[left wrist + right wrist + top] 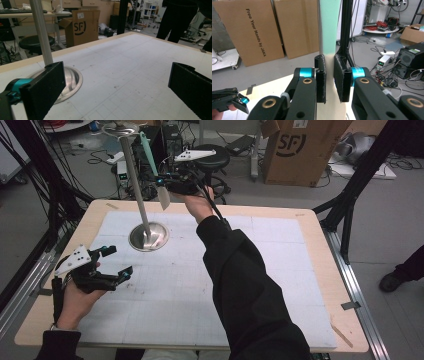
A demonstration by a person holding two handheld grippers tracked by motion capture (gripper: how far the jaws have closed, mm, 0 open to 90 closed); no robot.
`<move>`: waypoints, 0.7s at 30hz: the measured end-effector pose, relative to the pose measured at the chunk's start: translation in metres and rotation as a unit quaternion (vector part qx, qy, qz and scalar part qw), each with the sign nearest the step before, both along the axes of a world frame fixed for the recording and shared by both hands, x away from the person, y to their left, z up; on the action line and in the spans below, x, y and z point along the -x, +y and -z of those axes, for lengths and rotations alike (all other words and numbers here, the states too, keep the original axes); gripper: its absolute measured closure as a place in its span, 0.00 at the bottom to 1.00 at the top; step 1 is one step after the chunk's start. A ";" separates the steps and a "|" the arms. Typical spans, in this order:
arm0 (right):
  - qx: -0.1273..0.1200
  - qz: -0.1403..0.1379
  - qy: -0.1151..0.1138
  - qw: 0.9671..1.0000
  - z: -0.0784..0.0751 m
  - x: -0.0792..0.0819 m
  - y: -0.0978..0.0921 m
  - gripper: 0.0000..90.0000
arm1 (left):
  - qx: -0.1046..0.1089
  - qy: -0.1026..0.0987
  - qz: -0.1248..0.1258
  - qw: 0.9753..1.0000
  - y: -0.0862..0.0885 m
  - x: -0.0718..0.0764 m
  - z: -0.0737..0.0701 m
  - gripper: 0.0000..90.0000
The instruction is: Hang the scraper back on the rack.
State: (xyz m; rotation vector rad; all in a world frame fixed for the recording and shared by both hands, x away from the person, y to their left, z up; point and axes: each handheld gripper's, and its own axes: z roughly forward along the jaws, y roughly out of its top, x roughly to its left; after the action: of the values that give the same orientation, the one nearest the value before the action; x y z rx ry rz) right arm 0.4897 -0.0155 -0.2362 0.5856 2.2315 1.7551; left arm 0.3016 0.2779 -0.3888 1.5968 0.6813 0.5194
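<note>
A metal stand rises from a round base (148, 237) on the white gridded mat (280, 270), its thin pole (132, 175) leaning up to a disc at the top. My right gripper (162, 181) is raised beside the pole, shut on a long flat strip (149, 152), teal above and cream below the jaws. In the right gripper view the strip (329, 25) stands upright, pinched between the pads of that gripper (329, 77). My left gripper (112, 260) rests low at the mat's left, open and holding nothing. Its jaws (115, 87) stand wide apart, the stand's base (72, 80) just beyond the left one.
Behind the table stand an SF cardboard box (300, 150) and a black stool (210, 157). A black frame post (350, 205) flanks the right edge, with a person's shoe (395, 280) on the floor nearby. Cables cover the floor at the back left.
</note>
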 end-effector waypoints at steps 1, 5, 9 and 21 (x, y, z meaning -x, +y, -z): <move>0.001 -0.001 0.002 1.000 0.000 0.000 0.000 0.90 | 0.000 0.000 0.000 1.000 0.000 0.000 0.000 0.02; 0.002 -0.003 0.001 1.000 0.002 -0.001 0.002 0.90 | 0.000 0.000 0.000 1.000 0.000 0.000 0.000 0.02; 0.000 -0.003 0.002 1.000 0.003 -0.001 0.003 0.90 | 0.000 0.001 -0.001 1.000 0.001 0.000 0.000 0.02; -0.004 0.005 0.000 1.000 0.006 -0.001 0.009 0.90 | -0.004 0.002 0.001 1.000 -0.001 0.000 0.001 0.02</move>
State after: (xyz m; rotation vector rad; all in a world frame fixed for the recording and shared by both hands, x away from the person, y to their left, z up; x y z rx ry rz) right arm 0.4912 -0.0069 -0.2418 0.5977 2.2176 1.7605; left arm 0.3015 0.2773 -0.3896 1.6060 0.6819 0.5168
